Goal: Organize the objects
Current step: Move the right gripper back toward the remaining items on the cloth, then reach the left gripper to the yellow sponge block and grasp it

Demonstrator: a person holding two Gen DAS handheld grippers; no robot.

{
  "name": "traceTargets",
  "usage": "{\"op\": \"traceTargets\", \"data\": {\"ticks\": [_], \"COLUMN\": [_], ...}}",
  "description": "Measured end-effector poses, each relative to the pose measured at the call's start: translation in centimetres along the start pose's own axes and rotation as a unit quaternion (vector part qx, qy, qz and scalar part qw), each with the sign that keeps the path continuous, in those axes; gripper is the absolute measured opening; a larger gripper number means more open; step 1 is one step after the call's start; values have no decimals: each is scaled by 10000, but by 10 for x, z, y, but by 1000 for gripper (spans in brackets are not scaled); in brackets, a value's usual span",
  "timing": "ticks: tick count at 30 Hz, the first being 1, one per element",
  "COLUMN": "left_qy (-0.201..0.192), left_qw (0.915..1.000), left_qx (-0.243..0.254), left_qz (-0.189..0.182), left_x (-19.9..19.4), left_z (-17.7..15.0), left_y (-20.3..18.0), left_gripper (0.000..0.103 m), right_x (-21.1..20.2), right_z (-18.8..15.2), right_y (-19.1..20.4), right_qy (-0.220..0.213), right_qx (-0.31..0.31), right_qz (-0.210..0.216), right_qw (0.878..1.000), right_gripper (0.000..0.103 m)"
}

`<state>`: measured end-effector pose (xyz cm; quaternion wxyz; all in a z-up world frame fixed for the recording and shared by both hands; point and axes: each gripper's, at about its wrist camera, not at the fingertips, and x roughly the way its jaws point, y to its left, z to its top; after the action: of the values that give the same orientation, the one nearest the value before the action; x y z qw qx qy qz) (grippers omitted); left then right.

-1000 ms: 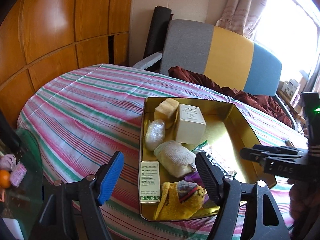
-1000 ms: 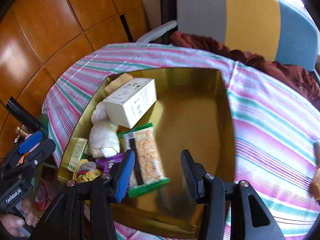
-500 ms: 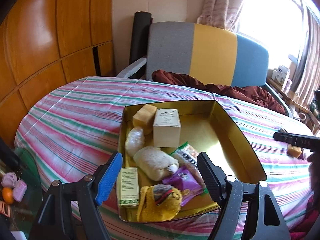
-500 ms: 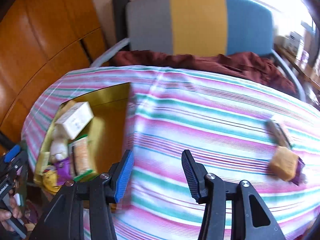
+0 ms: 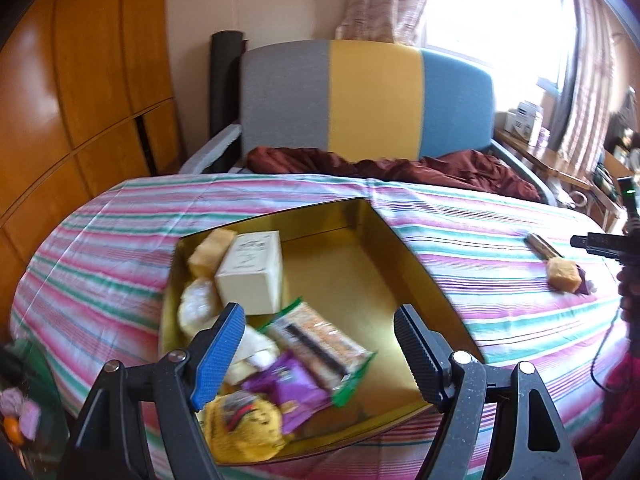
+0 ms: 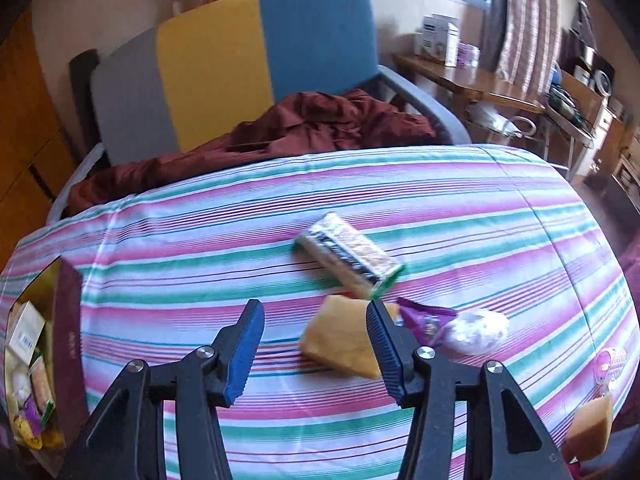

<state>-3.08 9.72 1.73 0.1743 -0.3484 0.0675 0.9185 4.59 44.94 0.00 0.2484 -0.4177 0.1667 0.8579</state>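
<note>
A gold tin box [image 5: 360,276] sits on the striped tablecloth and holds a white carton [image 5: 250,276], a green-edged snack bar [image 5: 316,344], a purple packet [image 5: 288,388], a yellow pouch [image 5: 244,428] and pale wrapped lumps. My left gripper [image 5: 320,344] is open and empty above the box's near end. My right gripper [image 6: 316,340] is open and empty over the cloth. Just beyond its right finger lie a yellow wrapped cake [image 6: 340,340], a snack bar [image 6: 348,260], a purple packet [image 6: 428,320] and a white wrapped lump [image 6: 476,332].
Another yellow cake [image 6: 592,428] and a pink-printed packet [image 6: 612,364] lie at the cloth's right edge. A grey, yellow and blue chair [image 5: 368,100] with dark red cloth [image 5: 400,168] stands behind the table. The box shows at the far left of the right wrist view [image 6: 68,320].
My right gripper has swung right, away from the box, to the loose items on the cloth. My left gripper has shifted slightly right over the box. Both stay open.
</note>
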Motion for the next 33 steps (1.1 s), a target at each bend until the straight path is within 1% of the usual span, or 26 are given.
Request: {"op": "traceTargets", "data": {"ticks": [2, 4, 5, 8, 10, 15, 17, 19, 22, 26, 29, 33], "left_qy": [19, 54, 74, 140, 186, 347, 410, 528, 700, 838, 942, 1038], "left_qw": [9999, 9995, 9991, 9978, 9964, 9918, 9896, 9866, 9824, 9764, 9700, 9593], "left_qx": [115, 216, 273, 415, 516, 778, 898, 1005, 1114, 1322, 1436, 1571], "left_qz": [-124, -243, -300, -499, -652, -952, -1046, -1169, -1329, -1486, -1722, -2103], "left_x": [2, 6, 8, 15, 20, 34, 40, 47, 57, 71, 84, 99], "left_z": [4, 7, 9, 12, 16, 21, 20, 19, 18, 19, 25, 32], "left_y": [-12, -24, -31, -53, -69, -109, -124, -140, -161, -189, -215, -253], "left_gripper": [78, 78, 78, 78, 78, 78, 78, 78, 78, 78, 78, 78], "right_x": [6, 9, 9, 4, 2, 0, 1, 4, 7, 2, -3, -5], "right_z": [0, -2, -2, -5, -8, -17, -20, -21, -21, -21, -21, -20], "right_y": [-28, -56, -70, -105, -118, -142, -148, -150, -150, -151, -153, -149], "right_qy": [-43, -114, -100, -180, -151, -74, -13, 69, 107, -8, -97, -101], "right_qx": [425, 987, 1284, 2110, 2389, 3025, 3203, 3287, 3304, 3379, 3442, 3385], "right_qz": [-191, -369, -445, -474, -536, -374, -305, -247, -156, -58, 5, 165], "right_qw": [9989, 9944, 9907, 9762, 9694, 9524, 9468, 9441, 9436, 9412, 9388, 9408], "right_gripper": [54, 54, 54, 57, 57, 57, 58, 58, 58, 58, 58, 58]}}
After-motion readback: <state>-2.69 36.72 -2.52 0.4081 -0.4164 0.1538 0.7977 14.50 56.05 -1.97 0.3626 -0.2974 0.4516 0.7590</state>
